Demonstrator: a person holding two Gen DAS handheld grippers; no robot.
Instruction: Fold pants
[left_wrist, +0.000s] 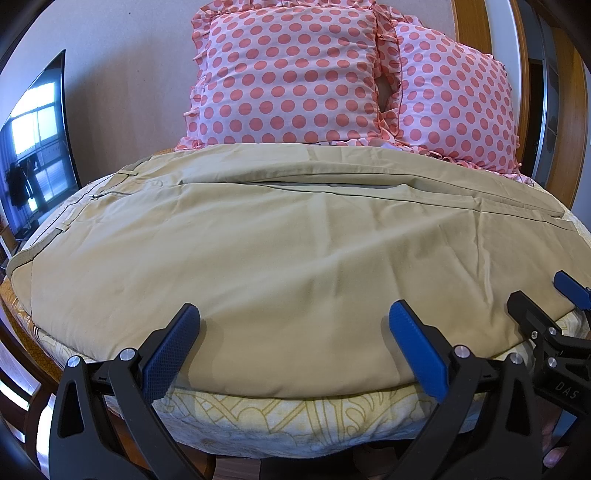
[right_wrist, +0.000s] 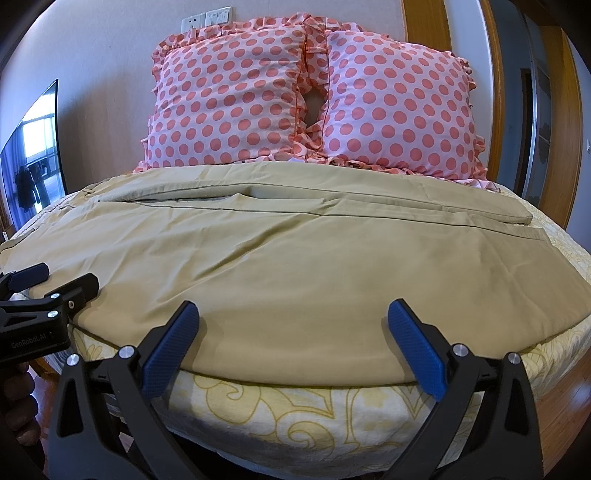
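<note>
- The pants (left_wrist: 280, 243) are khaki and lie spread flat across the bed (left_wrist: 295, 413), with the legs running sideways along its length.
- The waistband (left_wrist: 48, 229), with belt loops and a zipper, lies at the end of the pants nearest the television (left_wrist: 33, 147).
- The leg cuffs (right_wrist: 517, 221) lie at the opposite end of the pants, away from the waistband.
- One leg lies partly over the other; a long seam and a shallow gap between the two layers run along the side of the pants nearest the pillows.
- The near edge of the pants follows the near edge of the bed, just above the yellow-patterned bedsheet (right_wrist: 295, 406).
- The left gripper (left_wrist: 294, 321) hovers at the near edge of the pants, jaws spread wide, with the blue pads (left_wrist: 170, 354) on either side of bare fabric. It grips nothing.
- The right gripper (right_wrist: 293, 319) hovers at the same near edge, farther from the waistband, jaws likewise spread wide and gripping nothing.
- In the left wrist view, the right gripper appears at the frame edge on the cuff side of the pants; in the right wrist view, the left gripper appears on the waistband side, with its fingertips over the fabric.
- Two pink pillows with coral polka dots and ruffled edges, the first pillow (right_wrist: 229, 99) and the second pillow (right_wrist: 399, 107), stand side by side beyond the far edge of the pants, leaning against the wall (right_wrist: 110, 74).
- A white switch plate (right_wrist: 207, 18) sits on the wall above the first pillow.
- A wooden door frame (right_wrist: 495, 92) stands beyond the second pillow, on the cuff side of the pants.
</note>
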